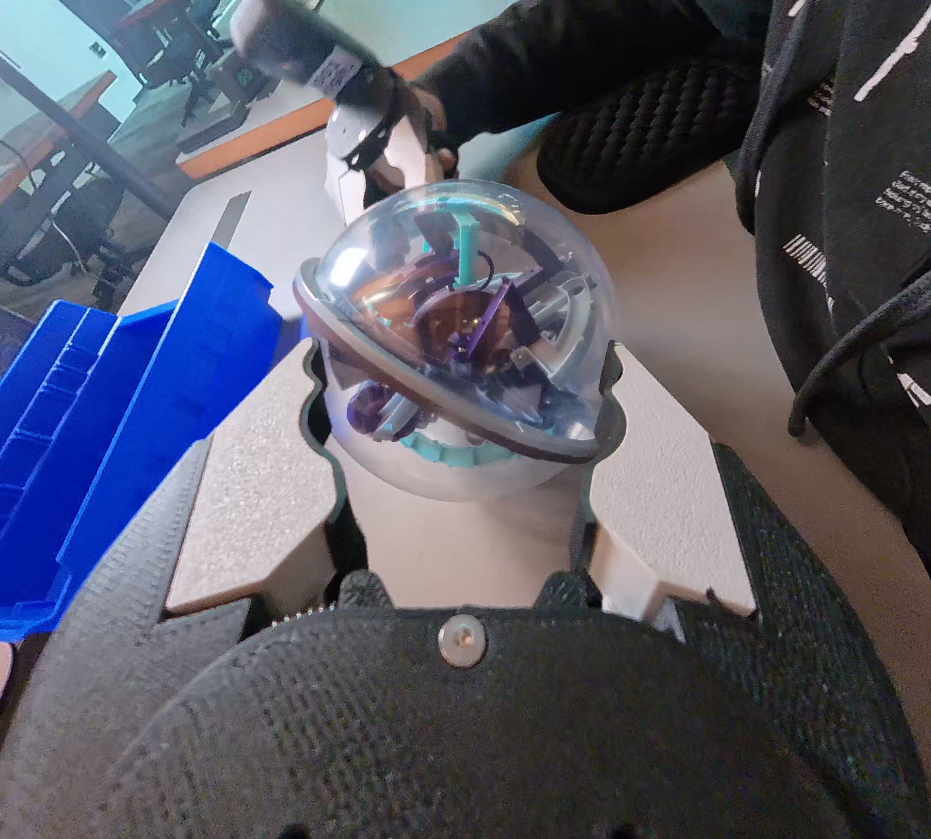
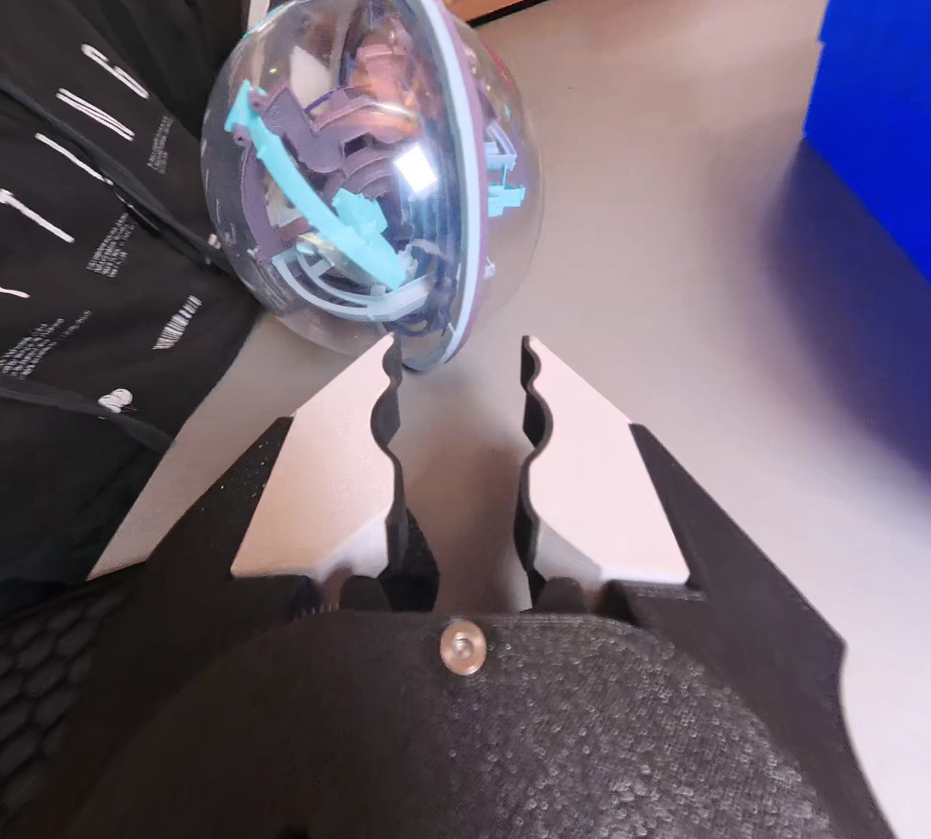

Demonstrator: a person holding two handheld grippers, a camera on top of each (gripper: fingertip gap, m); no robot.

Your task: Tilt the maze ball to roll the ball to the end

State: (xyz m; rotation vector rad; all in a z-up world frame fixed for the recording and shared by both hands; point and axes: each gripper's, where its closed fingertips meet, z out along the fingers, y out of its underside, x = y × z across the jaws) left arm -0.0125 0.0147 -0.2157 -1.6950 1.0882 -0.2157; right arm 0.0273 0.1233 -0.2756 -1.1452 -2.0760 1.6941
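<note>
Left gripper (image 1: 461,391) clamps the clear maze ball (image 1: 456,341) between its two fingers, holding it above the pale table (image 1: 670,291) with its grey equator ring tilted. Right gripper (image 2: 458,346) stands spread and empty just below the sphere, its left fingertip (image 2: 390,351) about touching the ring; a blue bin (image 1: 126,401) sits beside them.

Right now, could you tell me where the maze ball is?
The maze ball is held off the table between the left claw's fingers, centre of the left wrist view, beside the blue bin.
</note>
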